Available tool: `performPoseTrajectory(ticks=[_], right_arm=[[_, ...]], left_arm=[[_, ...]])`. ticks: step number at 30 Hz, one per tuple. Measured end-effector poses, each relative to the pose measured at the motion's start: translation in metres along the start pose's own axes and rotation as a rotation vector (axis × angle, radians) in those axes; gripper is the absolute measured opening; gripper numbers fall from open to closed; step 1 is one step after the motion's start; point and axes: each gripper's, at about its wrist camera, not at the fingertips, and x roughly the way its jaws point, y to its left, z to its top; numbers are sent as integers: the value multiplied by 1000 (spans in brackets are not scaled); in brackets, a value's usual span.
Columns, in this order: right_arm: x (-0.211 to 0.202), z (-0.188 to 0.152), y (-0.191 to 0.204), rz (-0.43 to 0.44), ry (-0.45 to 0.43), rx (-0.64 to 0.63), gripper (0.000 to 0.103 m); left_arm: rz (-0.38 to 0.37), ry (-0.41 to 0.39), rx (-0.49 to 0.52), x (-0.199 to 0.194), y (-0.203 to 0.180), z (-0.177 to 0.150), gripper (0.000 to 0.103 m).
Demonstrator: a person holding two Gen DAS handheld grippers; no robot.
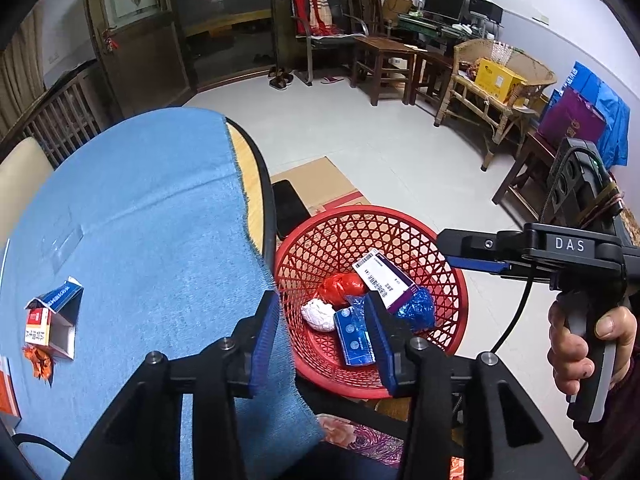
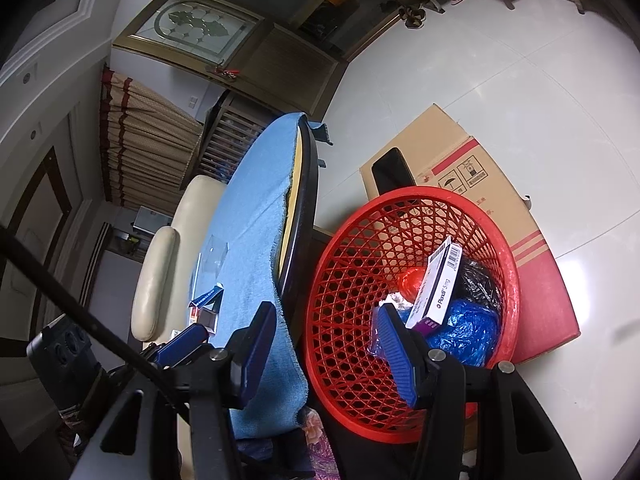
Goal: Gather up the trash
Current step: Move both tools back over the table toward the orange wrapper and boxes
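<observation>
While tilted over the red basket point(image 1: 448, 344), both grippers point(image 1: 326, 332) point(image 2: 326, 344) agape, empty.

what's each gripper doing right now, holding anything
left gripper: open, holding nothing, over the basket
right gripper: open, holding nothing

our left gripper point(image 1: 326, 336) has black angular arms, ribbed blue pads and round silver screws at the pivots. our right gripper point(image 1: 476, 258), seen from the side, is black with "das" in white letters, a grey-edged pistol handle and a black cable looping beneath. a dark patterned sleeve point(image 1: 624, 400) shows behind it.
</observation>
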Motion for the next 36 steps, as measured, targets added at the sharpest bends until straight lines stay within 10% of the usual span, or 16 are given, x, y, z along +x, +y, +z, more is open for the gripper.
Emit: performPoseTrajectory(ticks=[18,36], right_arm=[[9,0,23,22,24,-35,57],[89,-21,153,37,187,-332,56]], left_arm=[[69,-46,-122,-26,50,-19,54],[328,-69,-544,-83,210,-110,54]])
